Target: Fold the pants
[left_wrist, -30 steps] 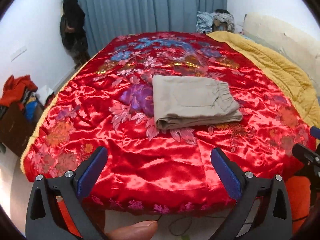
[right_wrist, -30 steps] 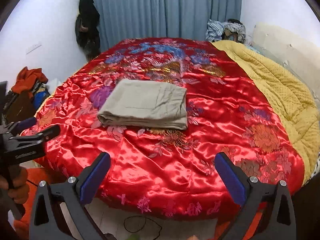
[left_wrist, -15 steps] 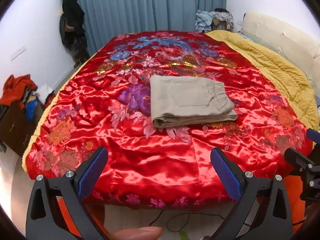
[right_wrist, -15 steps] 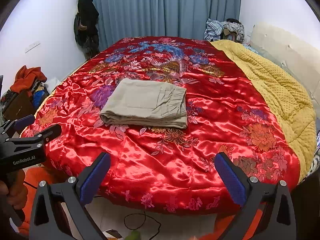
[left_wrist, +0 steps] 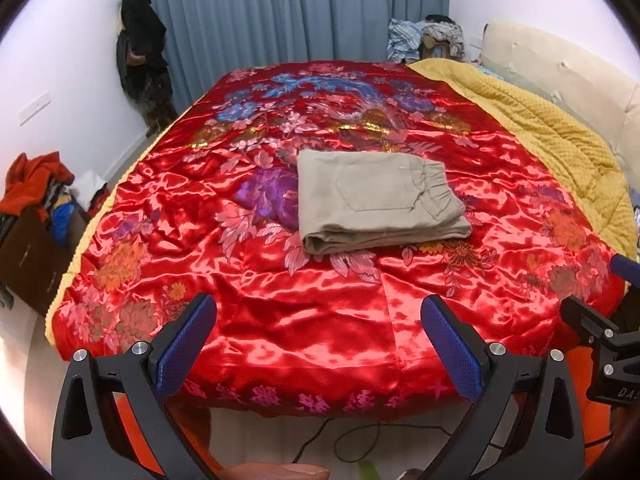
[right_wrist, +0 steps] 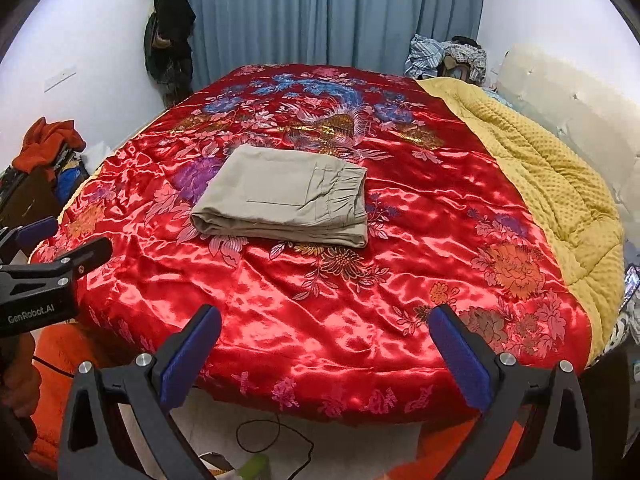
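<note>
Beige pants (left_wrist: 378, 200) (right_wrist: 286, 196) lie folded into a flat rectangle in the middle of a red floral satin bedspread (left_wrist: 280, 300) (right_wrist: 420, 240), waistband to the right. My left gripper (left_wrist: 318, 332) is open and empty, held off the foot of the bed, well short of the pants. My right gripper (right_wrist: 324, 344) is likewise open with nothing between its blue pads, also back from the bed's edge. Each gripper shows at the side of the other's view: the right gripper (left_wrist: 600, 320) and the left gripper (right_wrist: 52, 256).
A yellow quilt (left_wrist: 560, 148) (right_wrist: 560, 184) lies along the bed's right side by a cream headboard (right_wrist: 572, 96). Clothes are piled at the far corner (left_wrist: 428, 38) and on a dark cabinet (left_wrist: 32, 248) at left. A cable (right_wrist: 272, 436) lies on the floor below the bed's edge.
Both grippers have drawn back from the bed, so more floor and the bedspread's hem show. The pants have not moved.
</note>
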